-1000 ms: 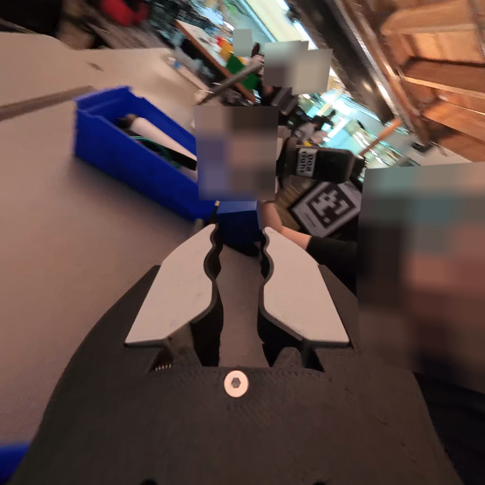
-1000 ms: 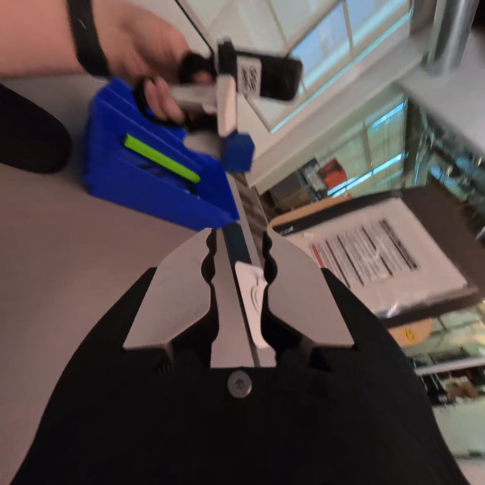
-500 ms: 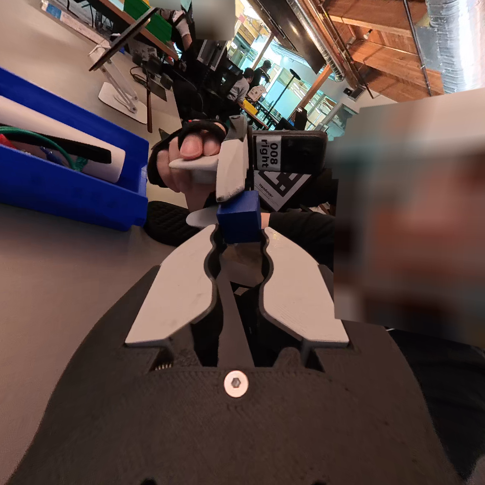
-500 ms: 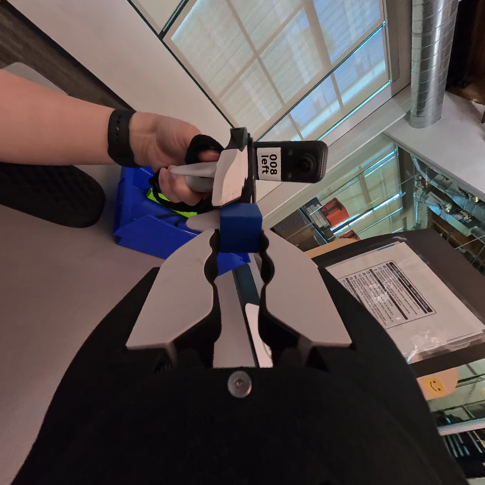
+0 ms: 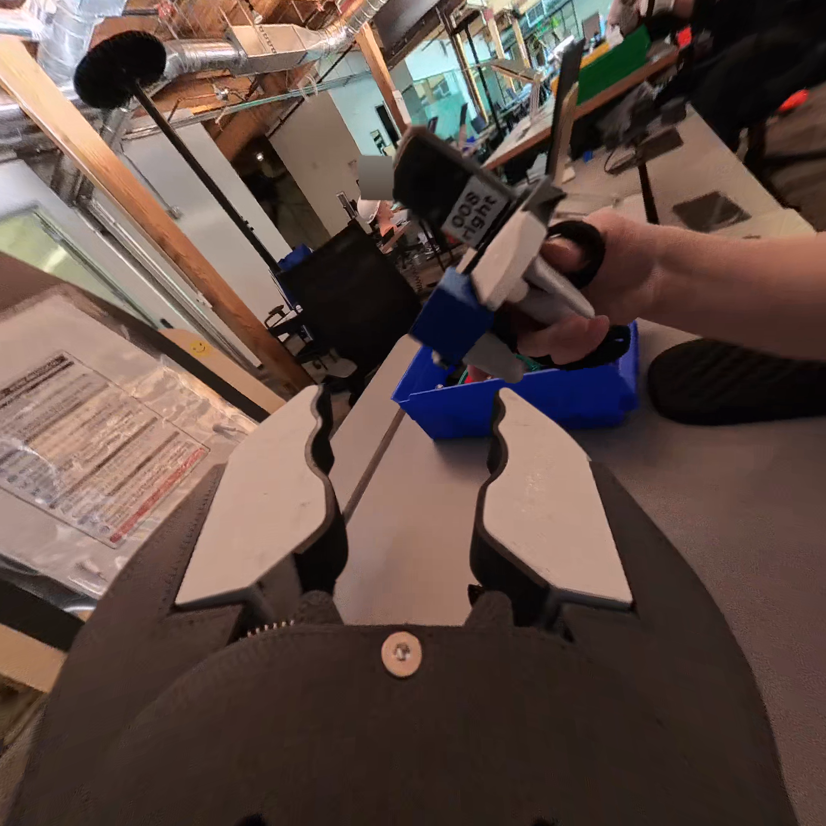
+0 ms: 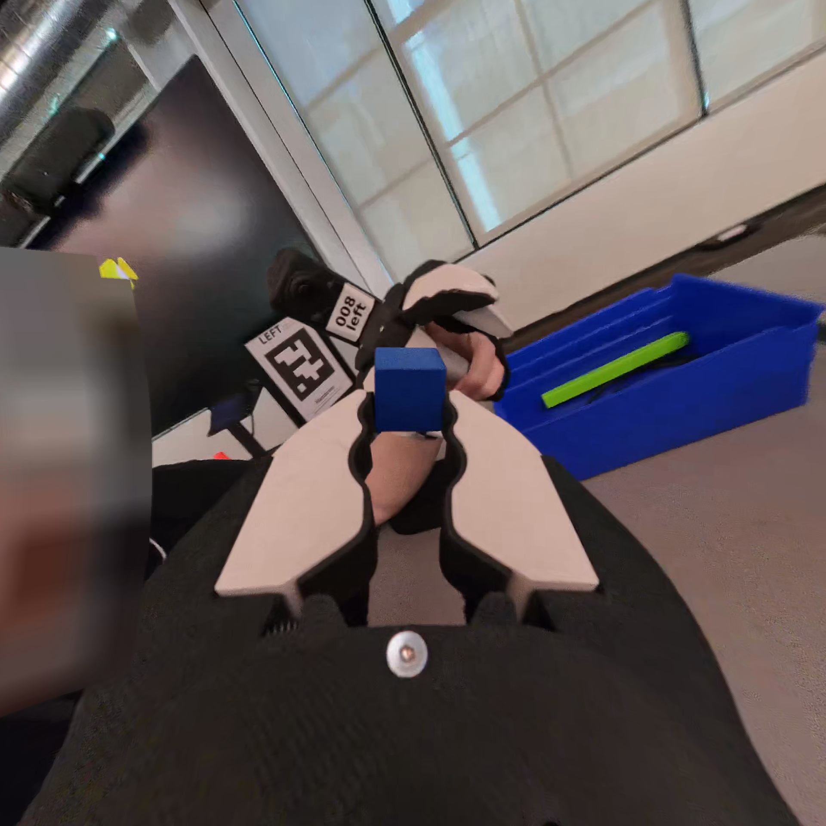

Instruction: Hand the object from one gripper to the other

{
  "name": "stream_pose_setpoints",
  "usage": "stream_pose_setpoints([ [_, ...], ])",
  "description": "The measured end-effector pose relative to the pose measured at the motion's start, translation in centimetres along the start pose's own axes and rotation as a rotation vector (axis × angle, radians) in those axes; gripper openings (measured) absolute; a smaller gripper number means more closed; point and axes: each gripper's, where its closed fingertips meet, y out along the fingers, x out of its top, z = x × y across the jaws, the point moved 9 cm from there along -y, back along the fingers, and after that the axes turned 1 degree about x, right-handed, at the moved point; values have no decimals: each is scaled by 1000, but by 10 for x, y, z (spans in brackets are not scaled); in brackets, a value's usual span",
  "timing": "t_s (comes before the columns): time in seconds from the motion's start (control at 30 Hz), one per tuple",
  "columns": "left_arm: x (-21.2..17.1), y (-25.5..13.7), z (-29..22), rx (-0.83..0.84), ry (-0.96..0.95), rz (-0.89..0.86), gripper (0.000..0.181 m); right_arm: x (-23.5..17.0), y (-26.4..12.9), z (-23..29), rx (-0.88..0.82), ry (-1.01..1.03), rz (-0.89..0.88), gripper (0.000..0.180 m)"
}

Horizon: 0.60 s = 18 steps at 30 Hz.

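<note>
The blue cube sits in the middle of my right wrist view, pinched between the tips of my right gripper. I hold it by two flat sides so it cannot slip. In my left wrist view, the same blue cube shows right of the middle, up in the air above the blue bin. My left gripper is spread wide with nothing in it, low in that frame and apart from the cube. I think the pass is done, because only one tool has the cube. A green stick lies in the bin at the right, on the grey table.
</note>
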Motion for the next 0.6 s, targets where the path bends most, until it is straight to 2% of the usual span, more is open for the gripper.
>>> stream_pose_setpoints([
  [0.27,0,12,-26,60,278,75,44,-16,17,-5,42,125,97,29],
  [0.33,0,13,-29,77,324,58,29,-16,17,-6,48,129,81,29],
  [0.4,-2,13,-29,83,344,72,28,-15,16,-8,34,113,53,30],
  [0.5,3,10,-24,109,287,24,28,-5,5,-12,-1,28,-50,58],
  [0.6,12,4,-18,63,118,-84,28,7,-11,-11,-30,-152,-182,69],
])
